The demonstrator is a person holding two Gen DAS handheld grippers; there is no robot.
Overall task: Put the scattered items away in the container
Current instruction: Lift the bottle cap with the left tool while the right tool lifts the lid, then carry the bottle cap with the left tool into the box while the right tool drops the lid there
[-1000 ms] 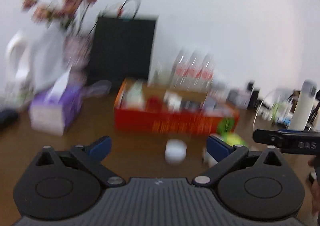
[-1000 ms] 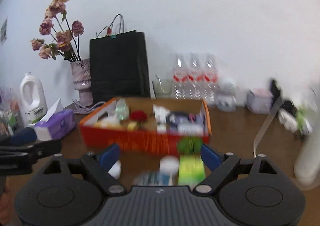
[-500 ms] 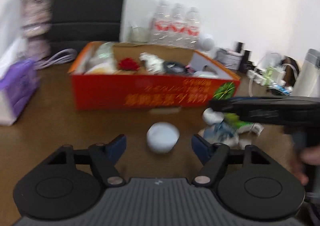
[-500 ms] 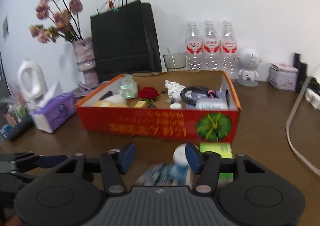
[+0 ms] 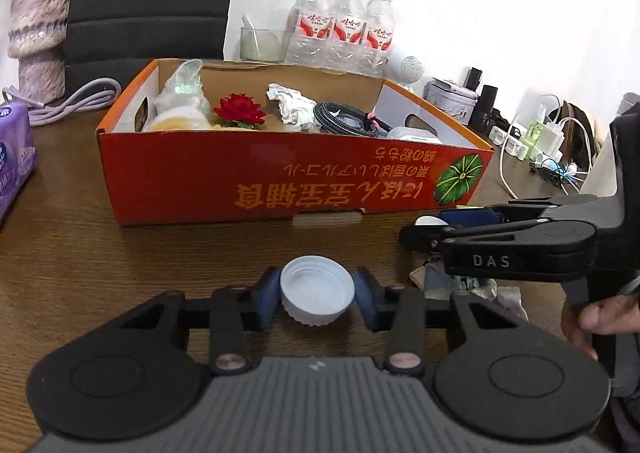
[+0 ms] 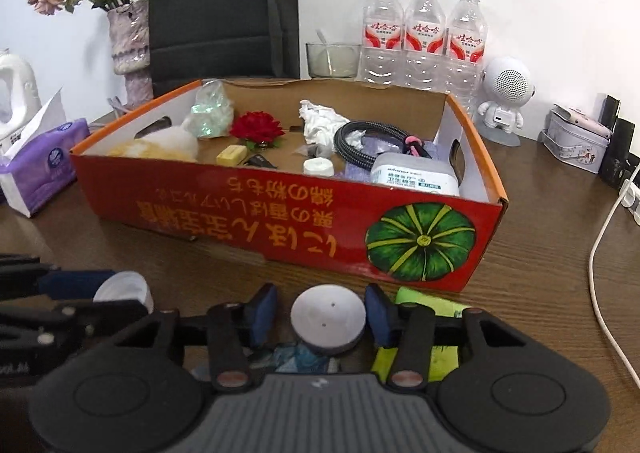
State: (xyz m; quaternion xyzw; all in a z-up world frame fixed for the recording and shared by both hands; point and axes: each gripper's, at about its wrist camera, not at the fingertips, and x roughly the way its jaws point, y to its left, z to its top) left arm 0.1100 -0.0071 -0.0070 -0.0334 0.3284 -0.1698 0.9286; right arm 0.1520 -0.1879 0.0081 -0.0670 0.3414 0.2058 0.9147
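The left wrist view shows the left gripper point(image 5: 317, 295) low over the brown tabletop point(image 5: 120, 265), with a white bottle cap point(image 5: 317, 295) lying open side up between its blue pads. The jaws have just been closing; the pads seem to touch both sides of the cap, so the gripper is clenched on it. This view also shows the right gripper point(image 5: 424, 227) from the side, marked "DAS", with part of a hand point(image 5: 600, 319) on its handle. Under it lie crumpled wrappers point(image 5: 468, 287).

The right wrist view shows what the left one cannot: a round white disc point(image 6: 328, 319) between the right gripper's point(image 6: 326, 311) pads. Its jaws have also been closing, but narrow gaps remain on both sides, so it is released for now. A green packet point(image 6: 430, 307) lies just beside the disc, on its right.

The red cardboard box point(image 6: 280, 225), the container, stands behind both grippers, its near wall close to them. It carries upside-down yellow characters and a green pumpkin picture. Inside are a red flower point(image 6: 256, 129), crumpled tissue point(image 6: 320, 121), a coiled black cable point(image 6: 360, 145) and a white labelled case point(image 6: 414, 175); the label is too small to read. Three water bottles point(image 6: 424, 33) with red labels stand behind the box. Open tabletop remains between the box and the grippers.
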